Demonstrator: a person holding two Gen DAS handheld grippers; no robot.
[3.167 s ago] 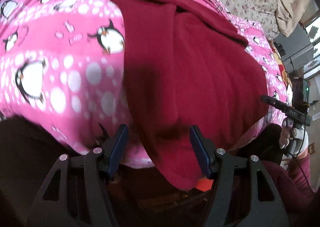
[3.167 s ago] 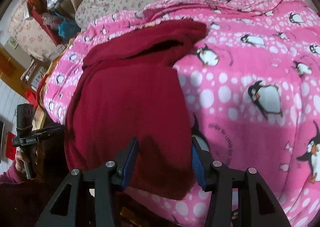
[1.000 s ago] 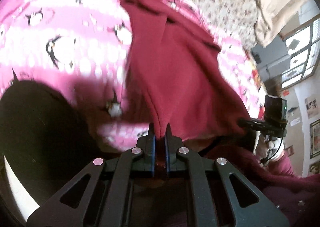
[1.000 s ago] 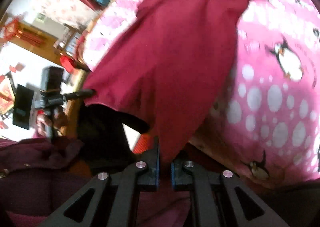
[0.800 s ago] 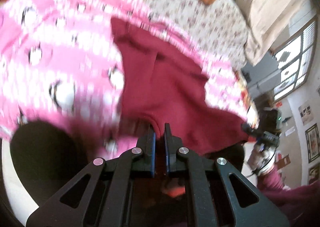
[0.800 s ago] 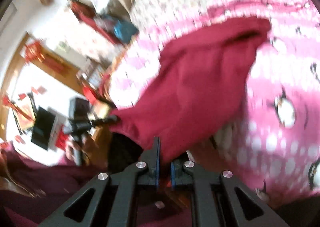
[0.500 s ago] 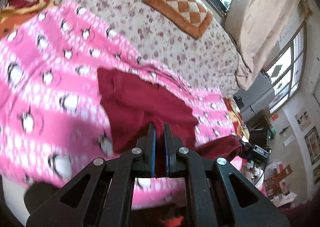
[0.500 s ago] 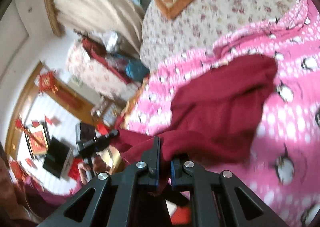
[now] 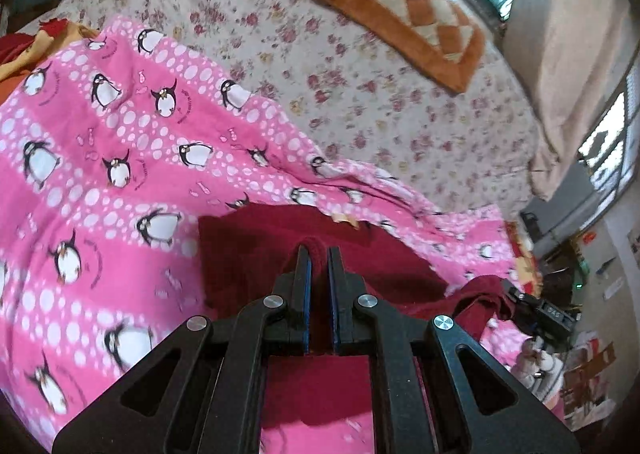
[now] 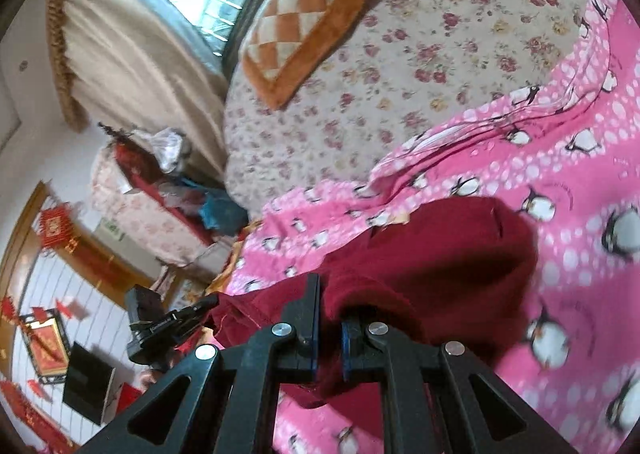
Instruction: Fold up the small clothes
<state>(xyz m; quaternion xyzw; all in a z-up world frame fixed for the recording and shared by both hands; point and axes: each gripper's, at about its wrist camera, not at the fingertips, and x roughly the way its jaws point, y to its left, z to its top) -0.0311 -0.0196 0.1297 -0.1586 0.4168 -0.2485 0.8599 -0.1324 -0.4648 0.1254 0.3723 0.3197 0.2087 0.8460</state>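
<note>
Two grips, both clenched on one dark red garment (image 9: 248, 254). Nearest, left gripper (image 9: 318, 254) pinching a raised ridge of the cloth between its fingers; right gripper (image 10: 330, 286) nipping a bunched edge of the same cloth likewise. Between the two, a lifted span of fabric, slack and rumpled in the right wrist view. Just beyond the fingers, the rest of the garment lying spread on the pink penguin blanket (image 9: 100, 158) on the bed.

Judged as mid-fold: near edge up and over, far edge the likely target.

For a clean fold:
- Carry both pinched corners forward at one pace and one height, slightly apart, for a taut edge without sag.
- Lower onto the far edge of the garment, short of the blanket's wrinkled border, corners squared with the layer beneath.
- Release only with the cloth flat; otherwise, probably a slumped heap.
- Avoid dragging the soft blanket along.

Farther off, floral sheet (image 9: 360, 94) and orange checked cushion (image 9: 404, 10), well apart from the work.
</note>
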